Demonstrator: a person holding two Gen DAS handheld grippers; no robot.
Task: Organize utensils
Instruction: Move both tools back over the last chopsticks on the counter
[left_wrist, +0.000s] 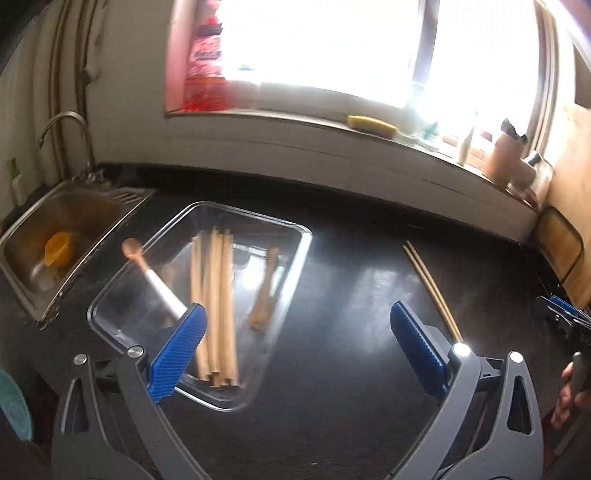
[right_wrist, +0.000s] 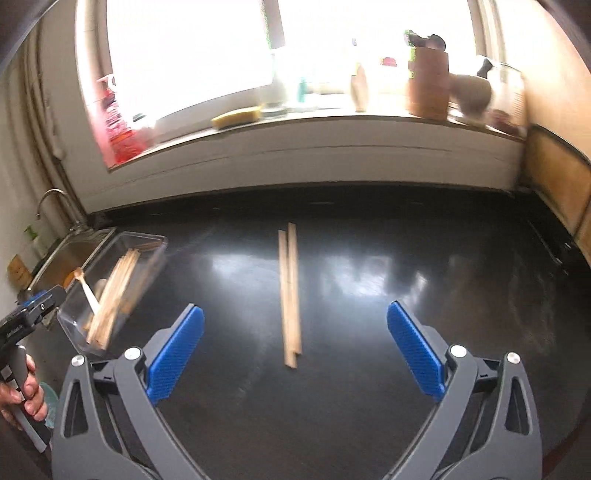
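Both sets of fingers stand wide apart with nothing between them: your left gripper (left_wrist: 297, 334) hangs over the near end of the clear tray (left_wrist: 110, 291), your right gripper (right_wrist: 295, 338) over the loose pair of chopsticks (right_wrist: 290, 295) on the dark counter (right_wrist: 406, 295). In that tray you have a bundle of pale wooden chopsticks (left_wrist: 216, 306) lying lengthwise, a wooden spoon (left_wrist: 264, 291) beside them, and a white-handled spoon (left_wrist: 147, 273) propped over the rim. The loose pair lies side by side, touching, long axis running from you toward the window.
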